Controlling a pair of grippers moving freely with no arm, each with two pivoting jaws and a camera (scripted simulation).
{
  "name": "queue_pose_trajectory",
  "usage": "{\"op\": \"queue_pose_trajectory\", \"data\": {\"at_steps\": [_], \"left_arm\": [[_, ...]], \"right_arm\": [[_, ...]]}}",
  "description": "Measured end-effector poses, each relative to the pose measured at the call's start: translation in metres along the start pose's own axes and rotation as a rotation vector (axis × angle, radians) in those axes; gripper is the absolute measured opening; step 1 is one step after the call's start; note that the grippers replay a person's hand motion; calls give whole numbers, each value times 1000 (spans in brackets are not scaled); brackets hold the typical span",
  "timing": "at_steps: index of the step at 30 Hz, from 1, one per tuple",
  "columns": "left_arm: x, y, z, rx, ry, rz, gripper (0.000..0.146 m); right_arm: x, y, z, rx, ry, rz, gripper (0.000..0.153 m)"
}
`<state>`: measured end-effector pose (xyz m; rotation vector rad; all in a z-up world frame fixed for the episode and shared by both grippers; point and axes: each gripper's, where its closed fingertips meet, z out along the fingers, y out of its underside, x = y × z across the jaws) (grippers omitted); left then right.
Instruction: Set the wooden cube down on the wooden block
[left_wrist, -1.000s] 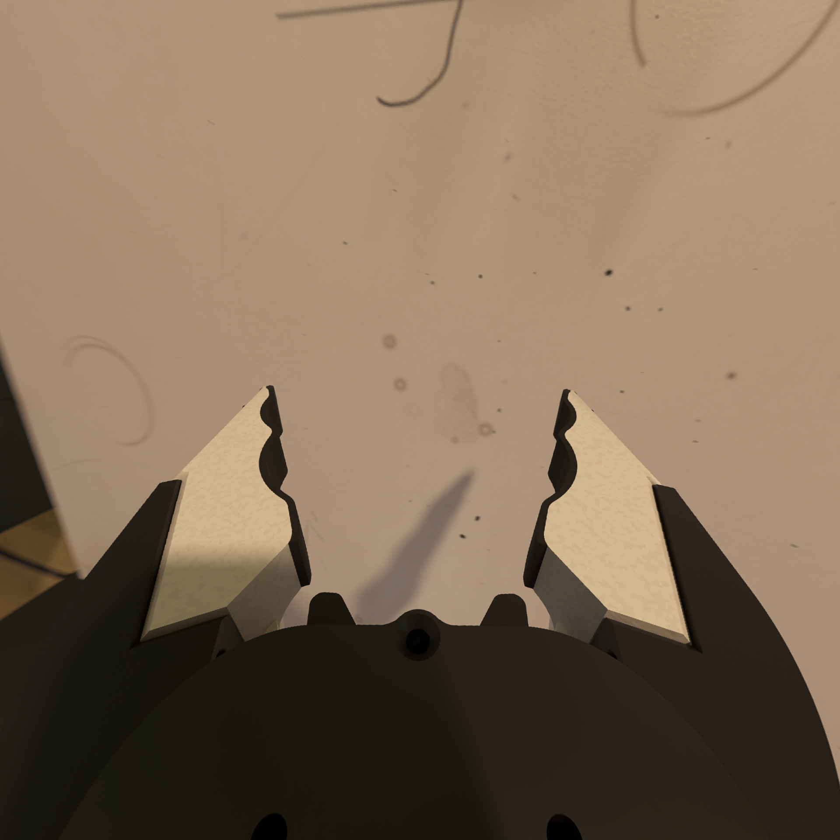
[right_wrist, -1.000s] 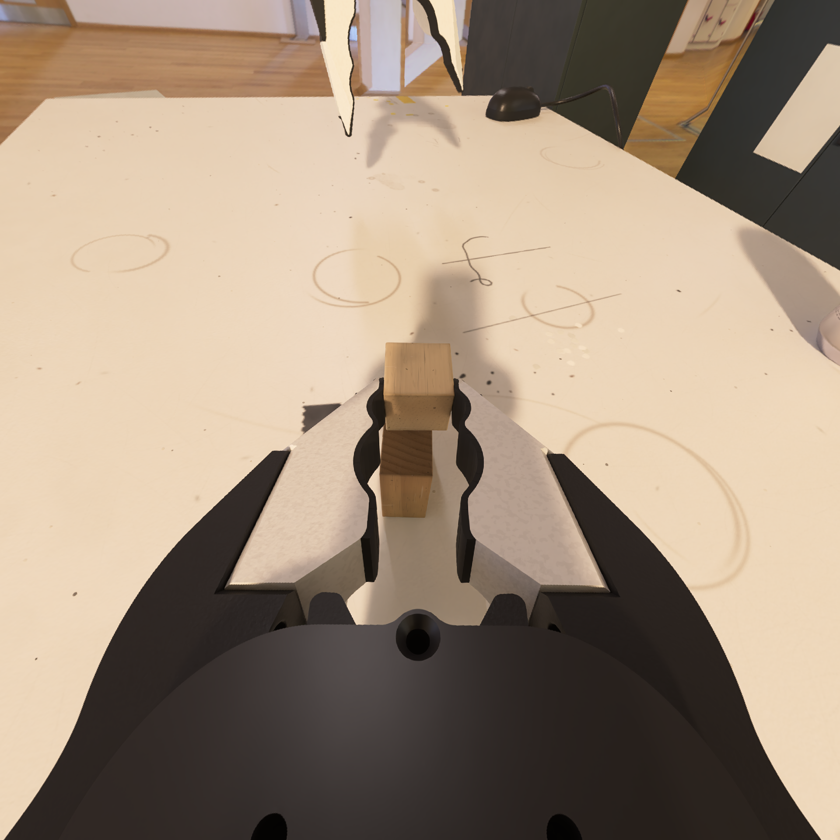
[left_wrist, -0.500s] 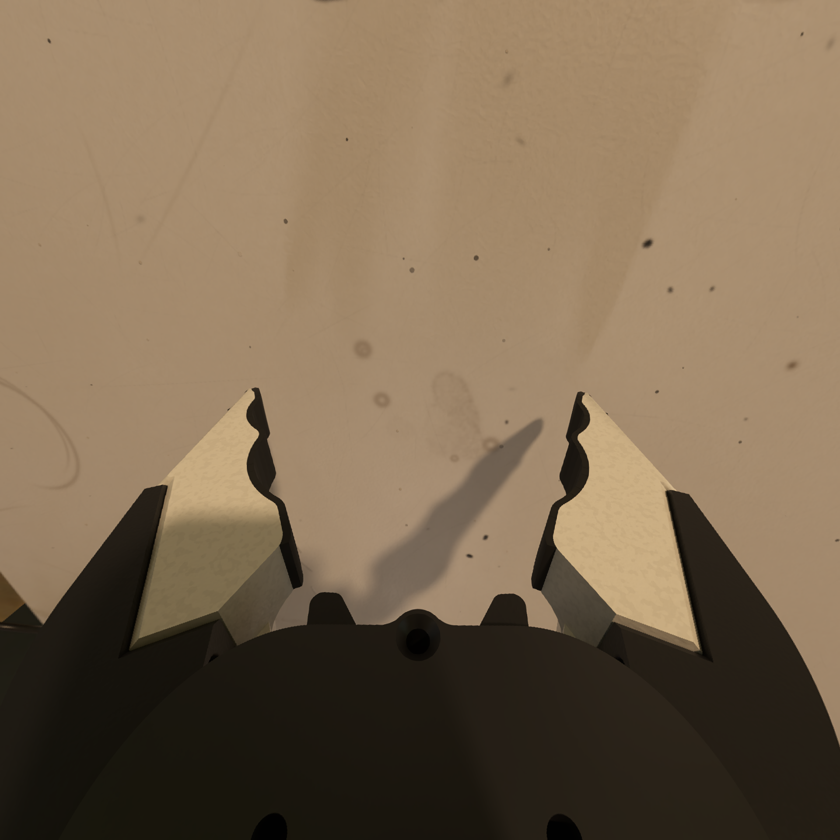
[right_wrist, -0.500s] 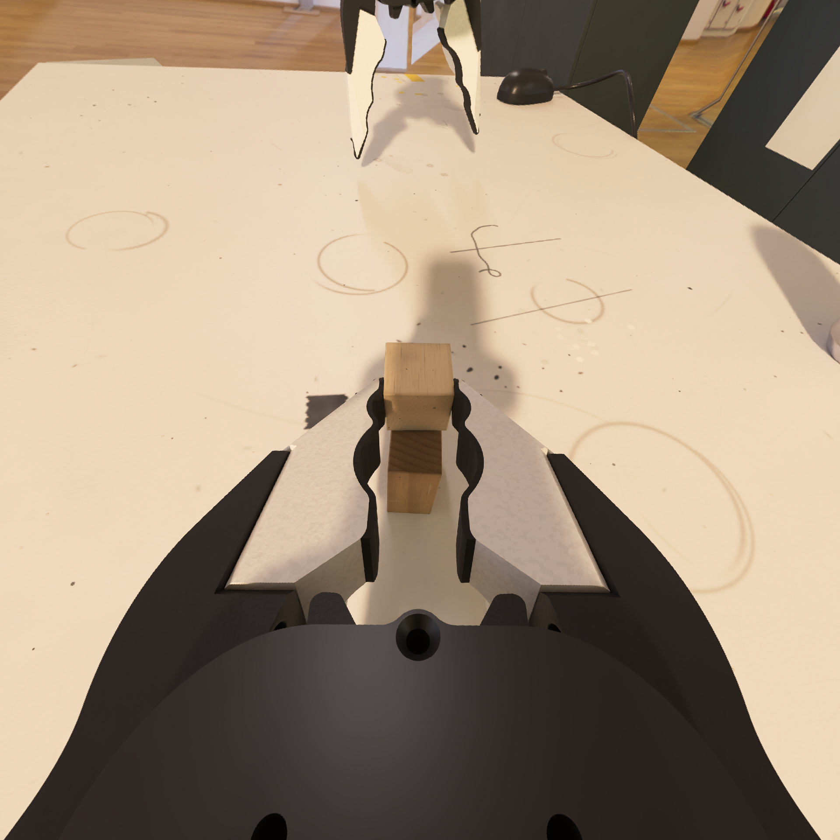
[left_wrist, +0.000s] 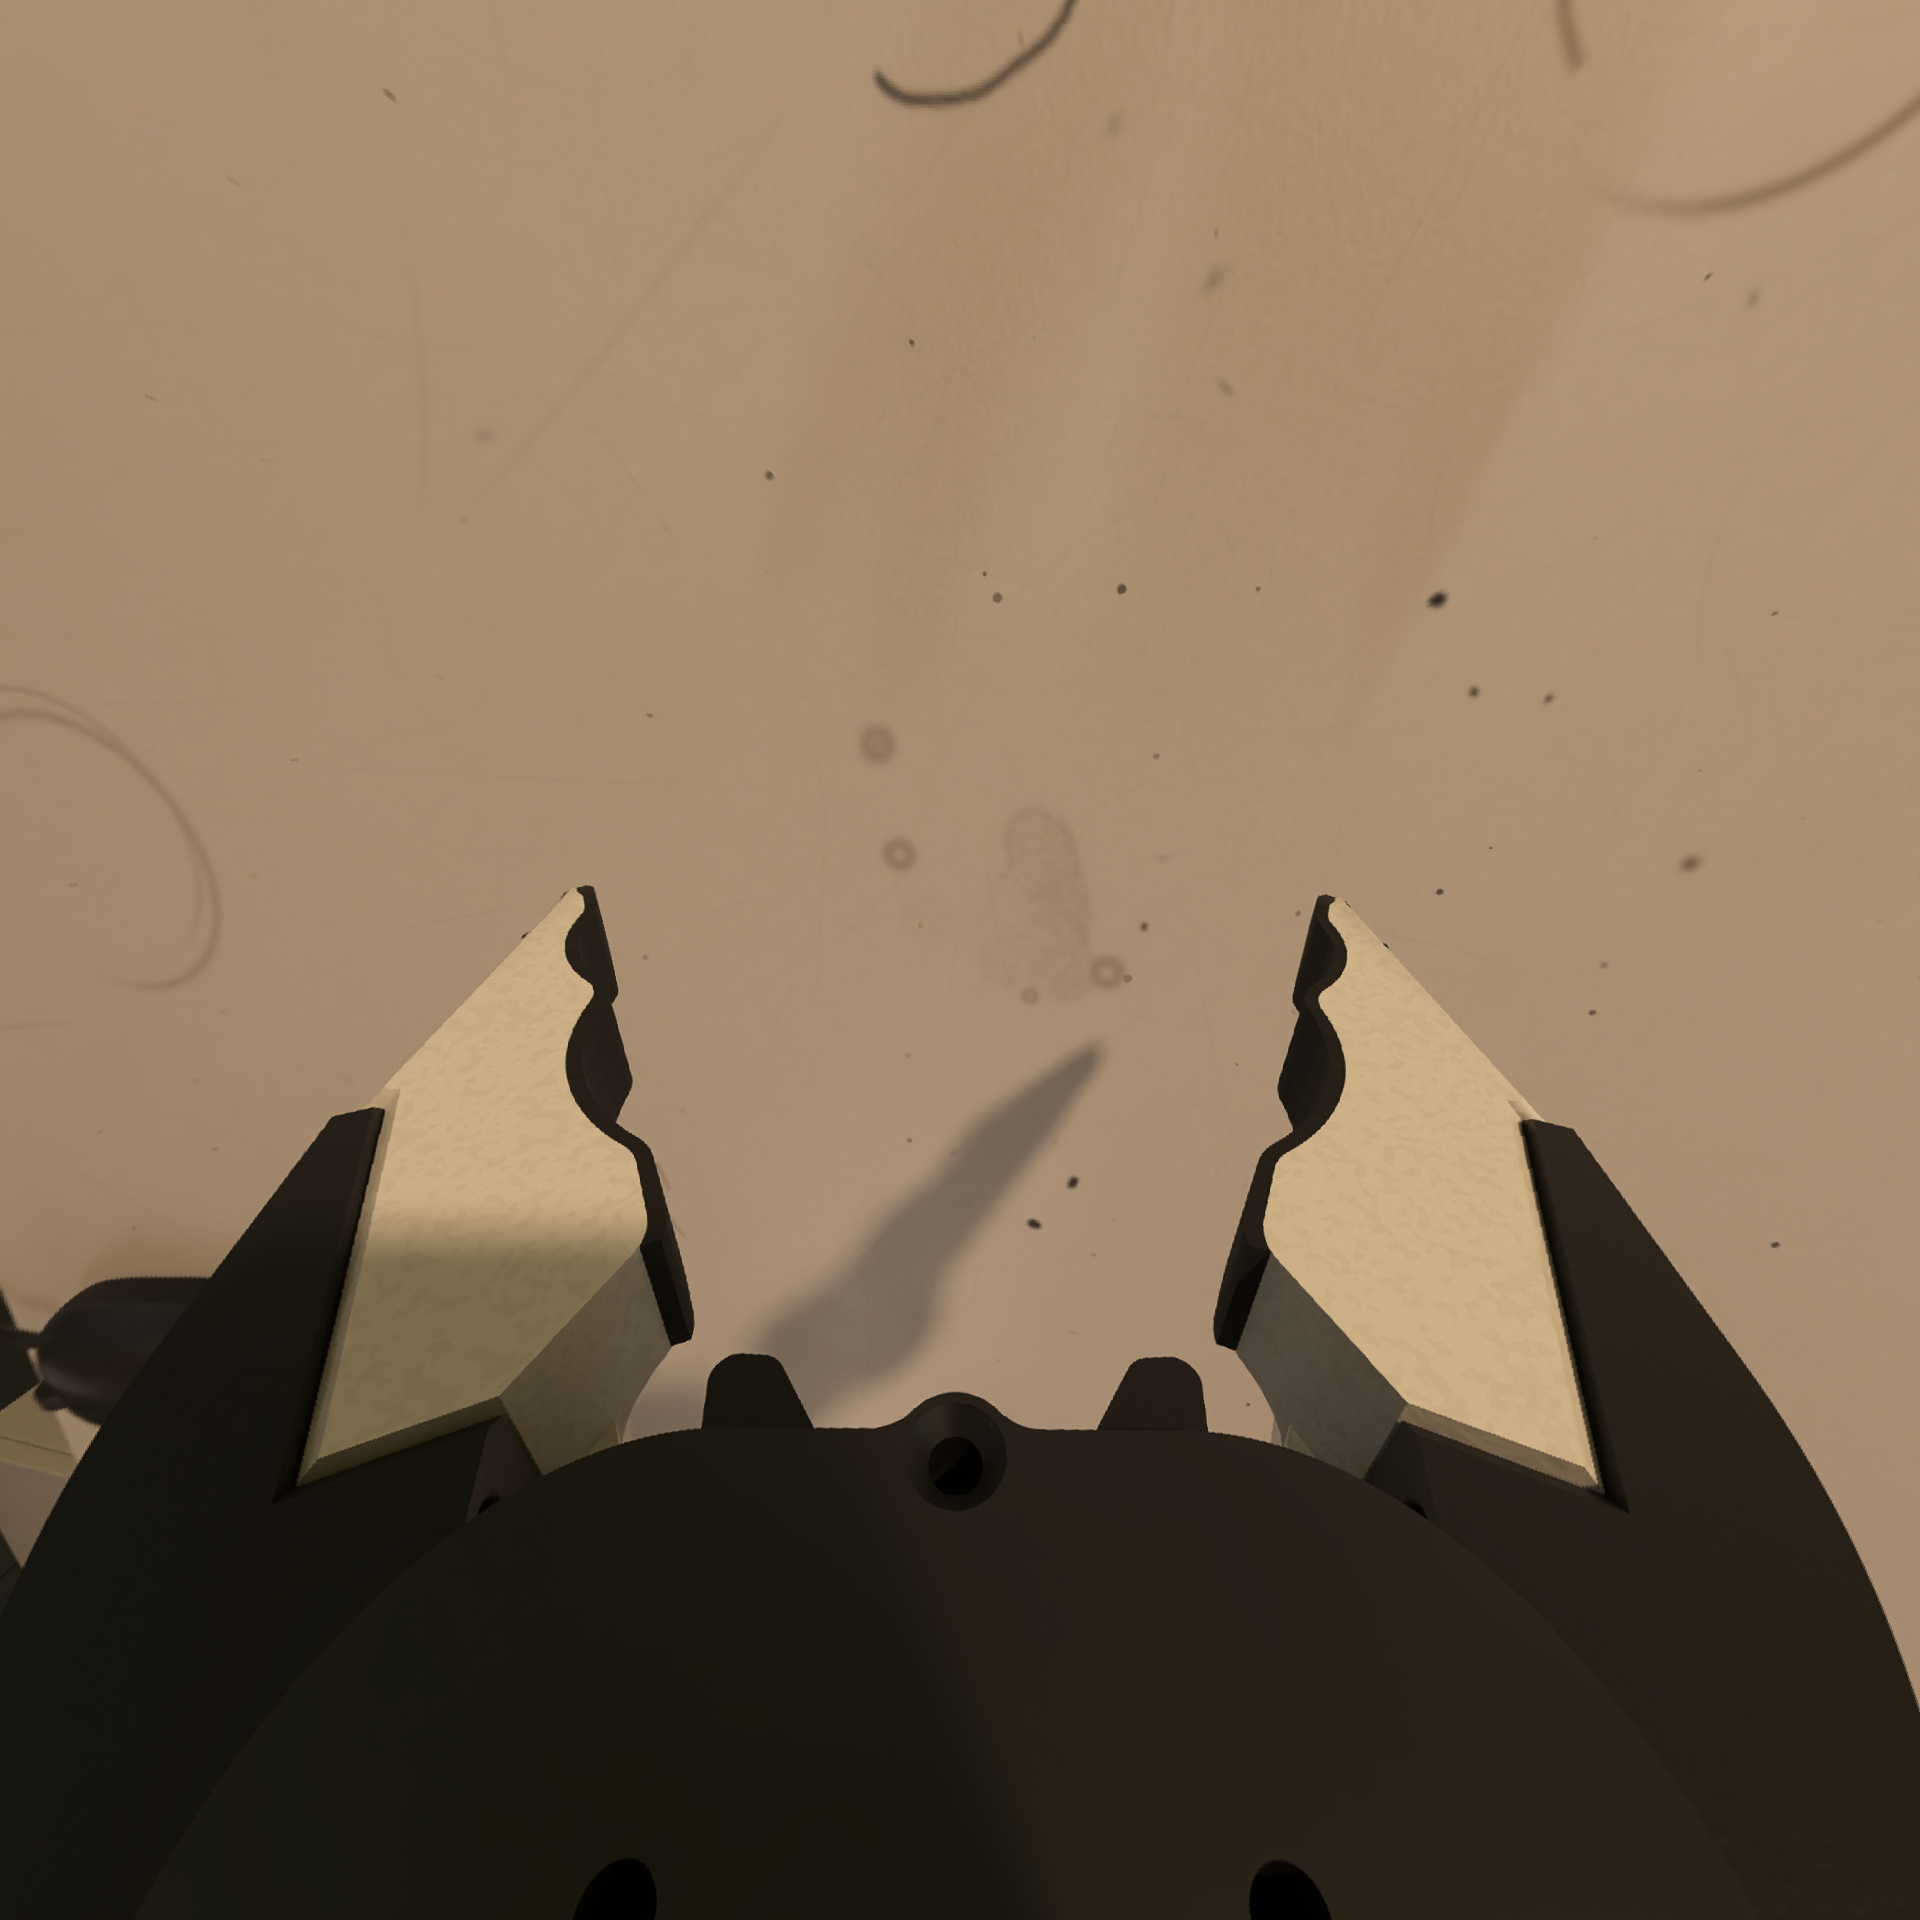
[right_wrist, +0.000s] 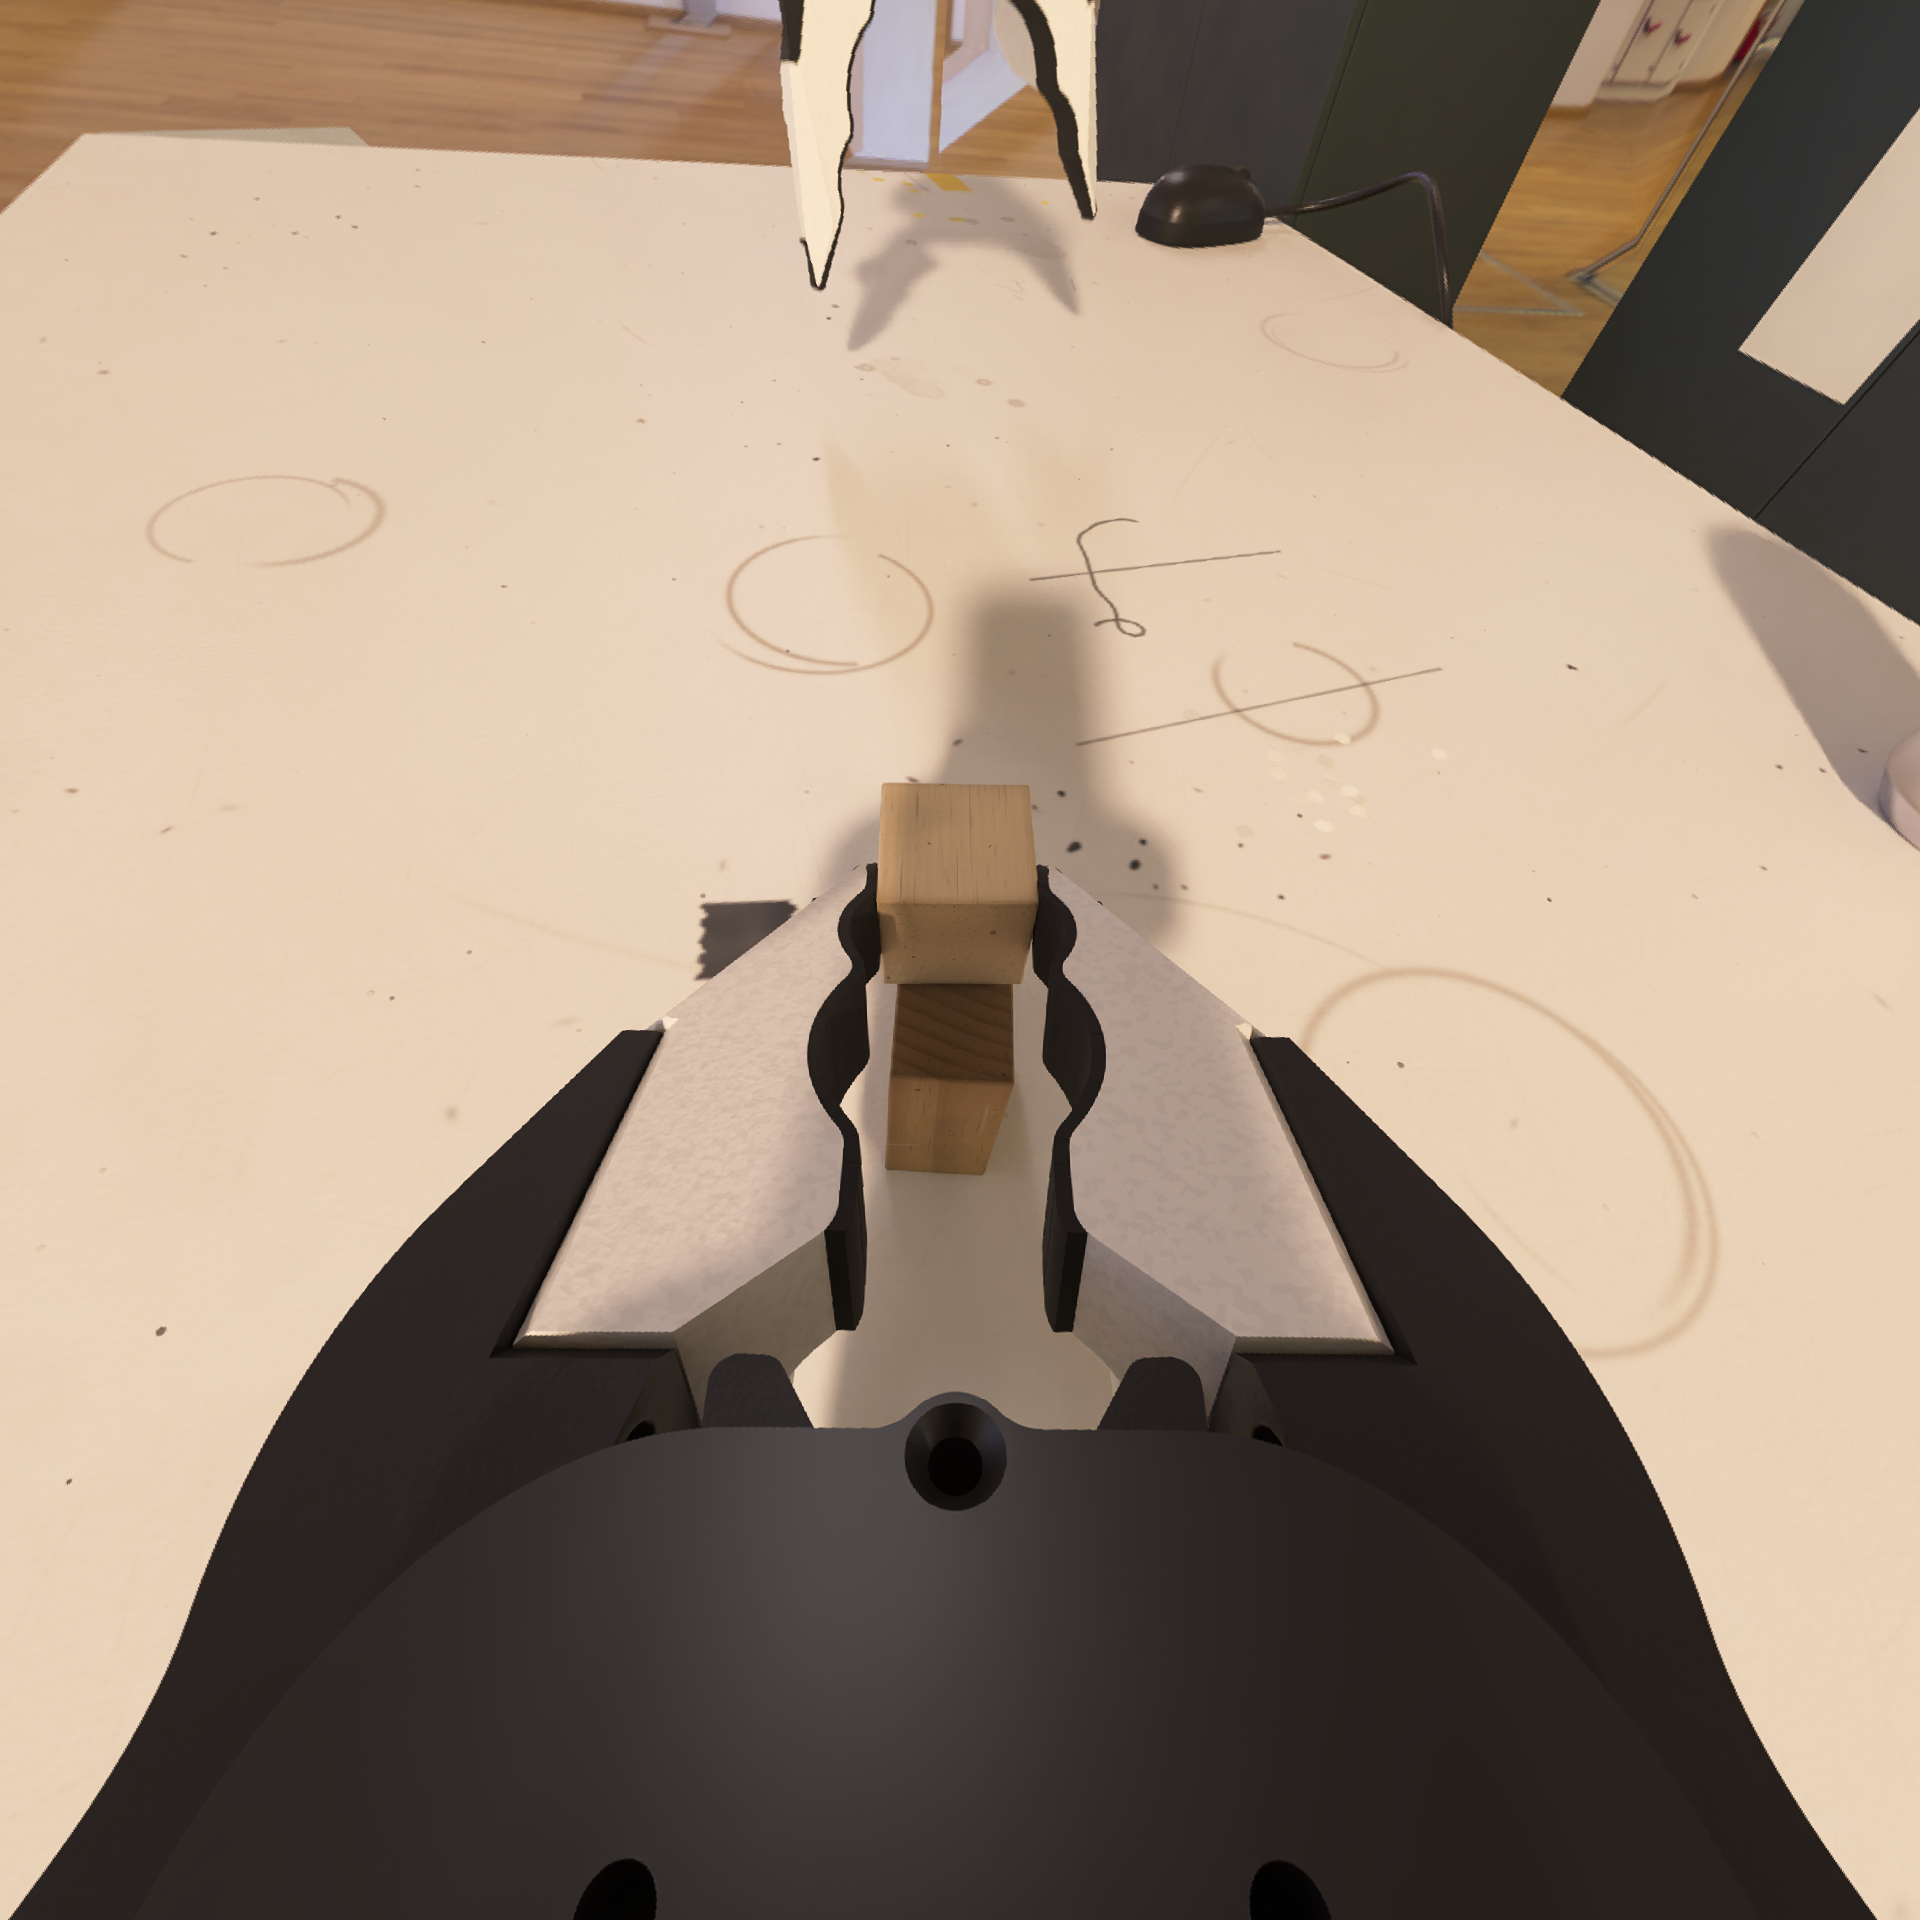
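Observation:
In the right wrist view my right gripper (right_wrist: 956, 881) is shut on the light wooden cube (right_wrist: 956, 852), with its fingertips on the cube's two sides. The cube sits directly above the darker wooden block (right_wrist: 948, 1081), which stands upright on the cream table (right_wrist: 364, 935) between my fingers. I cannot tell whether the cube touches the block's top. My left gripper (left_wrist: 954, 896) is open and empty over the bare tabletop (left_wrist: 935, 416). It also shows in the right wrist view (right_wrist: 951, 247), hanging above the far end of the table.
A black domed object with a cable (right_wrist: 1200, 208) sits at the table's far edge; it also shows in the left wrist view (left_wrist: 94, 1340). Dark cabinets (right_wrist: 1766, 312) stand beyond the right edge. A white object (right_wrist: 1907, 790) lies at the far right. Ring stains and pen marks cover the table.
The left gripper dipped toward the table half a second ago and has risen again, still open. The right gripper keeps hold of the cube above the block, hardly shifting.

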<state>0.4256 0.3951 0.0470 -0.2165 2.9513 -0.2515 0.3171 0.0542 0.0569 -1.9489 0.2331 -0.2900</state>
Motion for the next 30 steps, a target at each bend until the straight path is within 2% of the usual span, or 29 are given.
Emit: {"op": "queue_pose_trajectory", "data": {"at_steps": [11, 14, 17, 23, 30], "left_arm": [[-10, -21, -61, 46, -125, 8, 129], [3, -48, -78, 67, -127, 59, 130], [18, -85, -85, 67, -120, 136, 130], [54, -169, -68, 25, -76, 285, 130], [87, -249, -13, -7, 142, 327, 129]], "right_arm": [[0, 0, -1, -1, 19, -30, 28], [5, -1, -3, 15, 49, -17, 28], [11, -3, -5, 24, 94, -13, 39], [19, -18, -19, 37, 291, -203, 55], [3, -39, -21, 32, 431, -538, 74]]}}
